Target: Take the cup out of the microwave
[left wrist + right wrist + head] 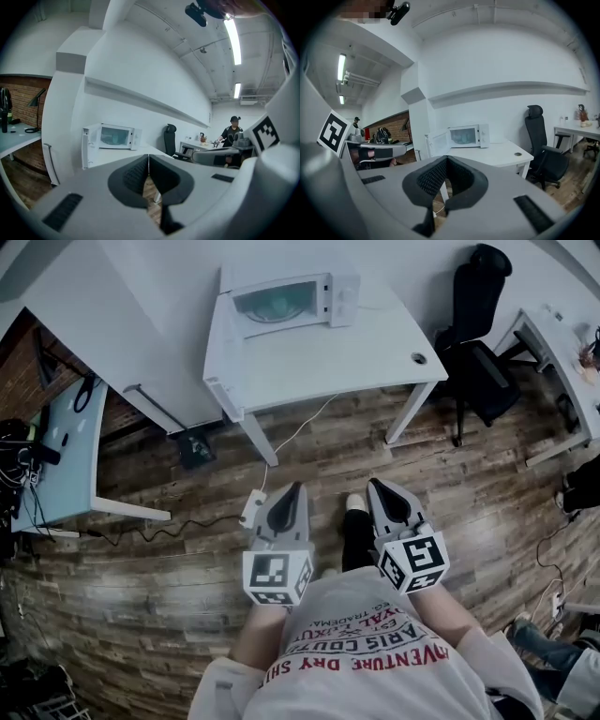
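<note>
A white microwave (286, 298) stands at the back of a white table (328, 367), some way ahead of me. Its door (437, 142) hangs open on the left side. A pale teal shape, probably the cup (277, 304), shows inside the cavity; it is too small to make out. In the left gripper view the microwave (115, 137) sits far beyond the jaws. My left gripper (298, 487) and right gripper (373, 482) are held side by side over the wooden floor, well short of the table. Both are shut with nothing between the pads.
A black office chair (480, 320) stands right of the table, with another desk (553, 348) beyond it. At the left is a light blue desk (66, 451). A power strip (251, 509) and cables lie on the floor. A person (233, 131) stands at the far desk.
</note>
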Demonstrator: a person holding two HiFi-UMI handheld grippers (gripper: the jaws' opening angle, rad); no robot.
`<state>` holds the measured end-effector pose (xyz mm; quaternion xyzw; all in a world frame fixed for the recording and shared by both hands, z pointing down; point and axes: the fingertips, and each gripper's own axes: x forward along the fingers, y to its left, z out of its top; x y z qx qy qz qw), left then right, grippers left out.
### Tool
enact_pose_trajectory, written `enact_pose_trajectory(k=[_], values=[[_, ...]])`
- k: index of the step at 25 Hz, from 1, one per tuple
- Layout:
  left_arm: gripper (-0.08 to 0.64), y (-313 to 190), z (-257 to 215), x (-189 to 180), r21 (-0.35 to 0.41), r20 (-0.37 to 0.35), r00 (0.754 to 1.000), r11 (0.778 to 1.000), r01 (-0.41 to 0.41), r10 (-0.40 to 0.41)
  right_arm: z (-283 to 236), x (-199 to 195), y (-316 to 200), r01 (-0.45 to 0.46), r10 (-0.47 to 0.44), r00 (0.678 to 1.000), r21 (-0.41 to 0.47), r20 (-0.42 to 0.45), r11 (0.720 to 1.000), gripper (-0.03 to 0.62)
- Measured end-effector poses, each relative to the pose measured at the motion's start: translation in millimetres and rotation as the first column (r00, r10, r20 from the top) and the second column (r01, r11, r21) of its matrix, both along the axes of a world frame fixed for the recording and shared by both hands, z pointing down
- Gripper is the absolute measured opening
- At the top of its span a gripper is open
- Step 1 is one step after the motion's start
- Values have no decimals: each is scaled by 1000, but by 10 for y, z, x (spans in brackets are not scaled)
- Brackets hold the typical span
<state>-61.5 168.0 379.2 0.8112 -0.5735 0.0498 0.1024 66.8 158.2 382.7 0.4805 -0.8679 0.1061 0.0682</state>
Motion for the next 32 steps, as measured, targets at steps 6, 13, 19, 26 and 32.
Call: enact_pose_trajectory(k=[6, 13, 19, 26, 32], values=[[8, -603, 77, -3, -9, 13, 999, 999, 42, -41, 87, -67, -697, 52, -52, 999, -13, 8, 999, 3], [8, -1638, -23, 69, -12, 31, 995, 995, 99, -99, -37, -49, -1786, 123, -123, 992, -14, 15, 992, 3], [8, -2590, -53, 148, -16, 28, 987, 987, 162, -161, -55, 16, -2757, 190, -190, 982, -31, 9, 981, 3], [8, -3414, 113, 23, -48, 23, 971, 970, 238, -237, 62, -21, -3673, 242, -242, 970, -50, 3, 969, 3], [8, -3896, 232, -50, -85, 43, 972, 968, 234, -232, 93, -98, -4209, 253, -254, 967, -62, -9, 965, 3]])
